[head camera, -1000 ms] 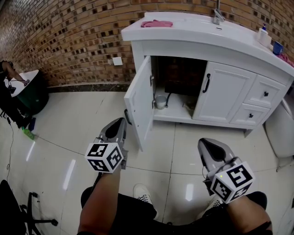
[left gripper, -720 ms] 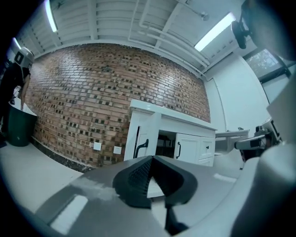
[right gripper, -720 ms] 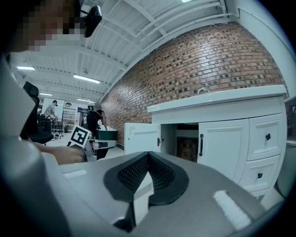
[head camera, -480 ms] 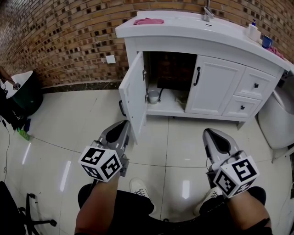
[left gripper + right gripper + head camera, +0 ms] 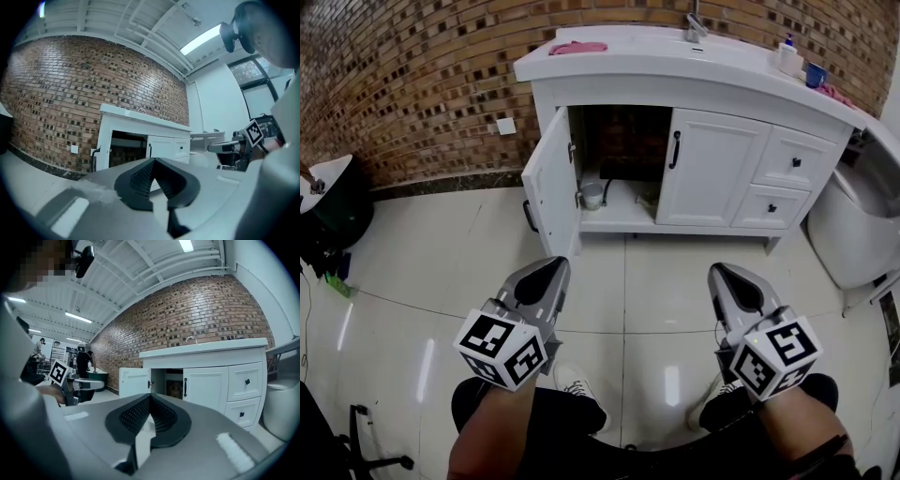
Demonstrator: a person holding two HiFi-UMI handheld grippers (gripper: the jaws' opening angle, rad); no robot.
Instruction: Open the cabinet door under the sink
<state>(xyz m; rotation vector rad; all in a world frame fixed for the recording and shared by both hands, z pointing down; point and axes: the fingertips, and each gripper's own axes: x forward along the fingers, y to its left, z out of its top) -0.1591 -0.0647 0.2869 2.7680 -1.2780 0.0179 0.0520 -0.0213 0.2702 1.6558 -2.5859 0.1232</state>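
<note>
The white sink cabinet (image 5: 712,112) stands against the brick wall. Its left door (image 5: 546,183) is swung wide open, showing a dark inside with a small metal pot (image 5: 592,195). The right door (image 5: 705,180), with a black handle (image 5: 674,150), is closed. My left gripper (image 5: 555,269) and right gripper (image 5: 720,276) hover over the floor well short of the cabinet, both shut and empty. In the left gripper view the gripper (image 5: 153,162) points at the open door (image 5: 104,151). The right gripper (image 5: 150,397) faces the cabinet front (image 5: 206,380).
Two drawers (image 5: 787,183) sit right of the doors. A pink cloth (image 5: 577,47), a tap (image 5: 696,28) and bottles (image 5: 786,58) are on the counter. A white toilet (image 5: 853,234) stands at the right and a dark bin (image 5: 342,202) at the left. Glossy tiled floor (image 5: 628,281) lies in between.
The cabinet has shifted left and slightly farther away in the head view as the person backed off. Both grippers stay shut and low, and the left door stays open.
</note>
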